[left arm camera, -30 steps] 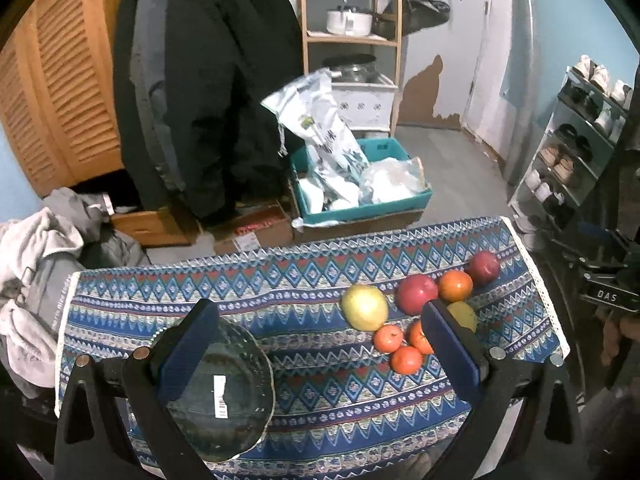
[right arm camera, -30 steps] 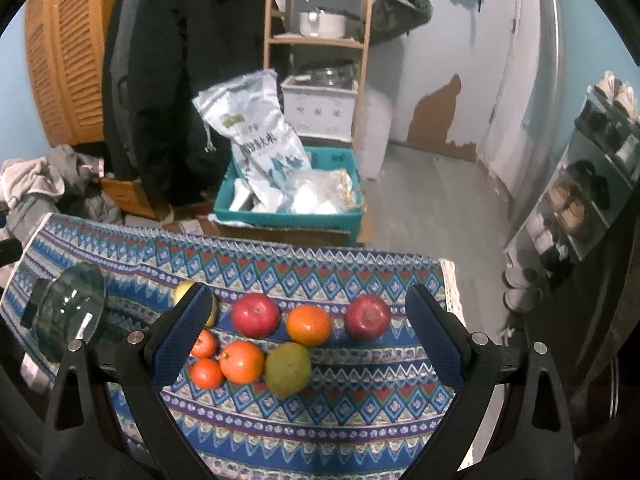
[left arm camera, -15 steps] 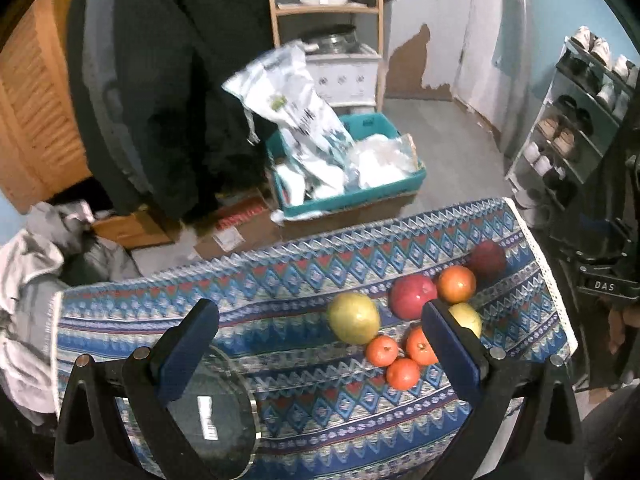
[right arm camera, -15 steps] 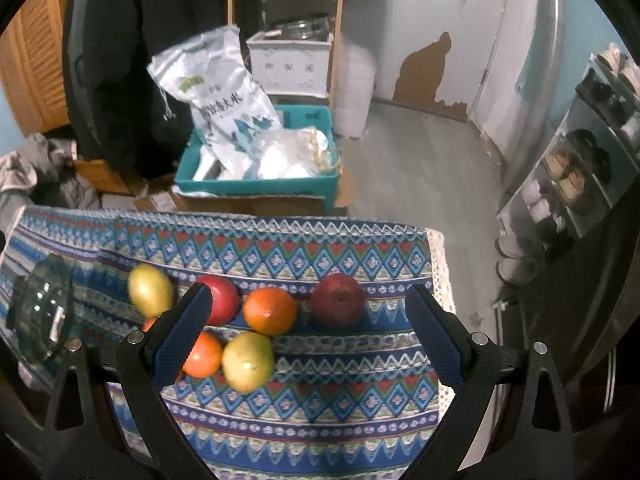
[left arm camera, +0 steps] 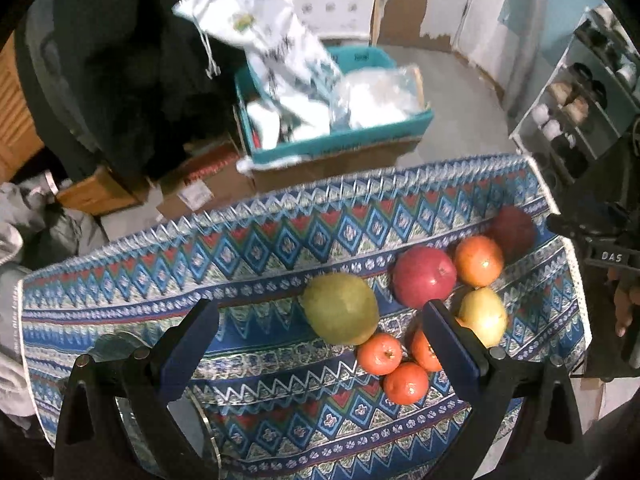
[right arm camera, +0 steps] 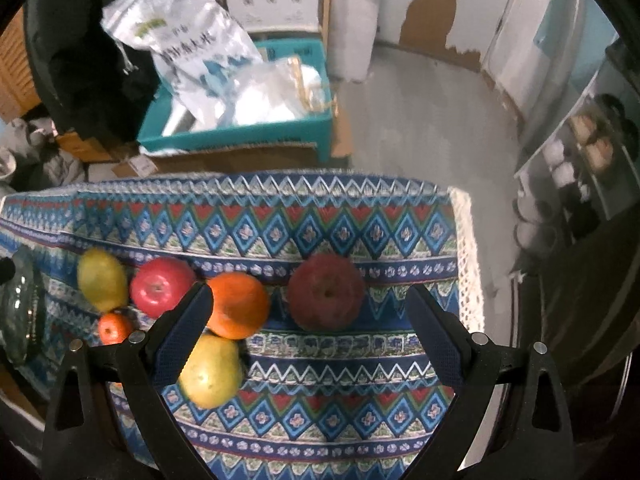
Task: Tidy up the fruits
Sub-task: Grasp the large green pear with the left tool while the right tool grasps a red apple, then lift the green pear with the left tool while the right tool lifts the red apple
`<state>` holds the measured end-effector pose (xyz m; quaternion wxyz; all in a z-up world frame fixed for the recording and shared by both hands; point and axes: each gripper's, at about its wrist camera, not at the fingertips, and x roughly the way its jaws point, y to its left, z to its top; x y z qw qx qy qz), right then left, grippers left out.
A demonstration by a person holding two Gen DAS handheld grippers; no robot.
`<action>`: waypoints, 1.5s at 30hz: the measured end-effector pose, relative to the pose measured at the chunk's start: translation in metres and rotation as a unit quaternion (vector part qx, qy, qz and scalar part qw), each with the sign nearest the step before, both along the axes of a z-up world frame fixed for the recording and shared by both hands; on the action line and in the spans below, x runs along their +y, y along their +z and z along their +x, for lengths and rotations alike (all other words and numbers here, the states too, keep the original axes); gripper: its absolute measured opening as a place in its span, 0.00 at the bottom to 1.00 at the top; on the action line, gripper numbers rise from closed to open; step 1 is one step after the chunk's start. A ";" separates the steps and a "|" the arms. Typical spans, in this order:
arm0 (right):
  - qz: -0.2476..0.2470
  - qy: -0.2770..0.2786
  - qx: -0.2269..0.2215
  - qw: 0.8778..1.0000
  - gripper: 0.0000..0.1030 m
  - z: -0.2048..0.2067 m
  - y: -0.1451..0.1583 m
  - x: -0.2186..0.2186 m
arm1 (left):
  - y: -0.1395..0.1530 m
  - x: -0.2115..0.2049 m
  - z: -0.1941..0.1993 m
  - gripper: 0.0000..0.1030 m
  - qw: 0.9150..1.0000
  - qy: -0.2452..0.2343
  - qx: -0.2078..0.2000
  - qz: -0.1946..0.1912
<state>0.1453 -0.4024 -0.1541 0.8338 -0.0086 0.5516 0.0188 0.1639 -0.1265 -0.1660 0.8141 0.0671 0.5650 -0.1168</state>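
1. Blue, red and white zigzag-patterned cloth covers the table [right arm camera: 360,216], and all the fruit lies loose on it in one cluster toward its right end.
2. The right hand-held gripper [right arm camera: 308,320] hovers with its fingers spread wide and nothing between them; the dark red apple [right arm camera: 326,292] sits almost centred in the gap, just ahead of the fingertips.
3. That apple is the outermost fruit, slightly apart from the round orange [right arm camera: 238,306] to its left, so the right side looks nearer to it and better lined up.
4. The apple is nearly round, with its stem dimple facing up, so it offers no long axis to align with.
5. The left hand-held gripper [left arm camera: 320,320] is also open and empty, framing the large yellow-green pear-like fruit [left arm camera: 340,308], which touches a small tangerine [left arm camera: 379,353].
6. Nearby lie a glossy red apple [left arm camera: 424,276], a smaller yellow pear [left arm camera: 482,314] and more tangerines.
7. A clear glass dish [right arm camera: 20,312] stands at the left end of the table, possibly the destination; motion blur makes its shape hard to judge.
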 end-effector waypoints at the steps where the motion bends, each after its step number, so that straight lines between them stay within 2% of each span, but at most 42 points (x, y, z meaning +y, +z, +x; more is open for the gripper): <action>1: 0.002 -0.002 0.006 1.000 0.93 0.002 -0.006 -0.002 | -0.008 0.000 0.003 0.99 1.000 0.003 0.011 -0.002; 5: 0.011 -0.006 0.025 1.000 0.93 0.013 -0.027 -0.009 | -0.037 0.000 0.016 0.99 0.998 0.021 0.050 -0.013; 13: 0.015 -0.021 0.060 0.998 0.93 0.027 -0.066 -0.026 | -0.072 -0.005 0.028 0.99 0.996 0.025 0.081 -0.006; 26: 0.032 -0.022 0.089 0.995 0.92 0.040 -0.096 -0.026 | -0.117 -0.015 0.035 0.99 0.992 0.020 0.124 -0.009; 31: 0.041 -0.031 0.102 0.994 0.85 0.041 -0.107 -0.032 | -0.128 -0.017 0.041 0.99 0.991 0.018 0.132 -0.011; 37: 0.058 -0.027 0.110 0.992 0.74 0.044 -0.115 -0.028 | -0.146 -0.018 0.046 0.83 0.987 0.019 0.159 -0.032; 39: 0.061 -0.026 0.111 0.992 0.71 0.045 -0.116 -0.025 | -0.146 -0.020 0.045 0.81 0.987 0.018 0.153 -0.037; 40: 0.058 -0.026 0.110 0.992 0.71 0.047 -0.116 -0.023 | -0.146 -0.022 0.045 0.75 0.987 0.014 0.152 -0.040; 45: 0.060 -0.025 0.100 0.993 0.70 0.047 -0.117 -0.023 | -0.144 -0.027 0.044 0.74 0.989 0.008 0.142 -0.045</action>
